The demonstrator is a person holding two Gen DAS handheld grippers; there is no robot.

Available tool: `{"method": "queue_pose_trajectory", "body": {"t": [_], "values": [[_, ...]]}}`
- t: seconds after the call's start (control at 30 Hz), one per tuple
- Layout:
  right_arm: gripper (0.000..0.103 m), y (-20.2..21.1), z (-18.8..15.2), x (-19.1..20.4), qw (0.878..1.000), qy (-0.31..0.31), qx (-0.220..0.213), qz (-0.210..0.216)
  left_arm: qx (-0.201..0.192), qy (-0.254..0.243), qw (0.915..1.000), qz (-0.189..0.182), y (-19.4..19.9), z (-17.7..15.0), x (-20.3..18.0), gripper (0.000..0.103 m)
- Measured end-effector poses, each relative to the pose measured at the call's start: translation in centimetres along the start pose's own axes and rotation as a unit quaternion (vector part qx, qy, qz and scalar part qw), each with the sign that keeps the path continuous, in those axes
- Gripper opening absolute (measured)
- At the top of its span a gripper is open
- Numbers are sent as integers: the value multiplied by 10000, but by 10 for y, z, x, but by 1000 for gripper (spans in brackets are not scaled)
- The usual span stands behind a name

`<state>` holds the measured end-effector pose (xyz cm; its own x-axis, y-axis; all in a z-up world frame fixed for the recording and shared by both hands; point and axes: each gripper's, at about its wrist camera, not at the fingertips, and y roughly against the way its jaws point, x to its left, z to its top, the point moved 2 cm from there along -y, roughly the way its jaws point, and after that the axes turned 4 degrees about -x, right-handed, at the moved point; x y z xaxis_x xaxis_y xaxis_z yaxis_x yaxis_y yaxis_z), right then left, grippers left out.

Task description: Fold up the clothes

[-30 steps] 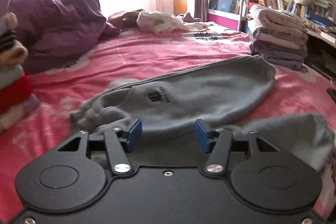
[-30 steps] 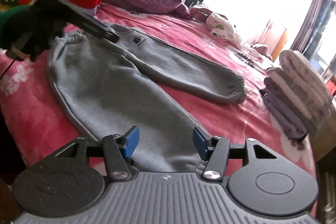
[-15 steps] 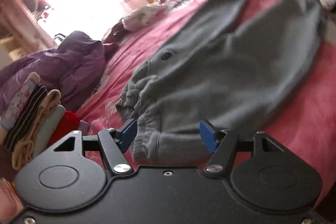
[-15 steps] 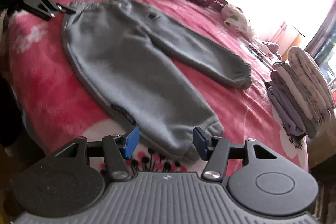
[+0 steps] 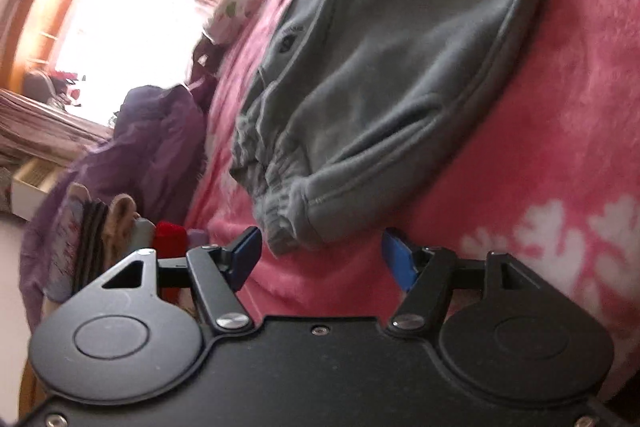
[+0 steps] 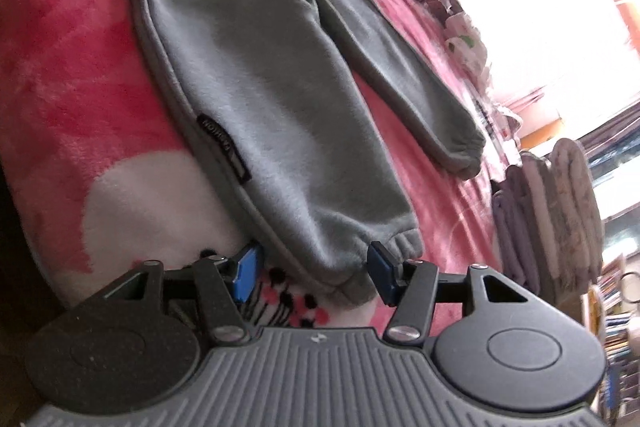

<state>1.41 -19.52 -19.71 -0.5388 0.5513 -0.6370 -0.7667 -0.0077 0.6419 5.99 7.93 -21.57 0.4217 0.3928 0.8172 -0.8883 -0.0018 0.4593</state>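
We see the bed [image 6: 60, 39] under its pink blanket, with grey trousers [image 6: 256, 75] spread flat on it, legs apart. Folded stacks [image 6: 560, 211] sit at the far side. Our left tool [image 5: 320, 253] gapes wide at the waistband corner [image 5: 288, 223], gripping nothing. Our right tool [image 6: 312, 267] gapes wide over the near cuff [image 6: 360, 267], also empty.

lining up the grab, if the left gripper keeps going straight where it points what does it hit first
Most likely the waistband corner of the grey sweatpants, which sits just ahead of the open left gripper, over the pink blanket. The exact gap is hard to judge.
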Motion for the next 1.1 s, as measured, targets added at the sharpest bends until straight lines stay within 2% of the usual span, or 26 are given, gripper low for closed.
{"method": "queue_pose_trajectory", "body": {"t": [0.13, 0.27, 0.43, 0.47, 0.5, 0.57, 0.7, 0.77, 0.83, 0.9, 0.97, 1.03, 1.07, 1.1], "values": [[56, -3, 0, 5, 9995, 295, -67, -86, -233, -15, 9997, 91, -7, -3, 1, 67], [52, 2, -4, 17, 9966, 747, -327, -152, -413, -4, 9990, 171, -9, -2, 4, 68], [51, 0, -10, 17, 9955, 756, -544, -201, -637, 8, 9976, 271, -13, 0, 9, 67], [47, 1, -10, 13, 9960, 671, -564, -149, -684, -19, 9971, 338, -11, 1, 11, 67], [35, 4, -8, 9, 9968, 556, -578, -50, -739, -35, 9964, 404, -7, 2, 12, 67], [29, 12, -4, 0, 9970, 373, -678, 2, -869, 13, 9951, 481, -2, 3, 16, 65], [29, 12, -5, -11, 9969, 173, -744, -168, -935, 158, 9950, 321, -5, 4, 19, 59], [31, 8, -6, -10, 9972, 242, -695, -147, -837, 142, 9963, 88, -9, 2, 14, 41], [37, 4, -7, -6, 9971, 354, -662, -154, -782, 138, 9968, -1, -10, 3, 12, 40], [48, 2, -9, -3, 9969, 429, -617, -231, -841, 355, 9958, 23, -7, 4, 18, 40], [48, 1, -10, -5, 9975, 361, -577, -190, -920, 618, 9938, 92, -4, 6, 27, 36], [33, 4, -9, -10, 9977, 214, -637, -66, -1002, 956, 9903, 104, -1, 8, 36, 31], [22, 6, -8, -13, 9977, 98, -678, -1, -1042, 1089, 9885, 111, -1, 9, 40, 27], [21, 8, -7, -16, 9974, -1, -723, 8, -1081, 1199, 9868, 122, 0, 10, 44, 27]]}}
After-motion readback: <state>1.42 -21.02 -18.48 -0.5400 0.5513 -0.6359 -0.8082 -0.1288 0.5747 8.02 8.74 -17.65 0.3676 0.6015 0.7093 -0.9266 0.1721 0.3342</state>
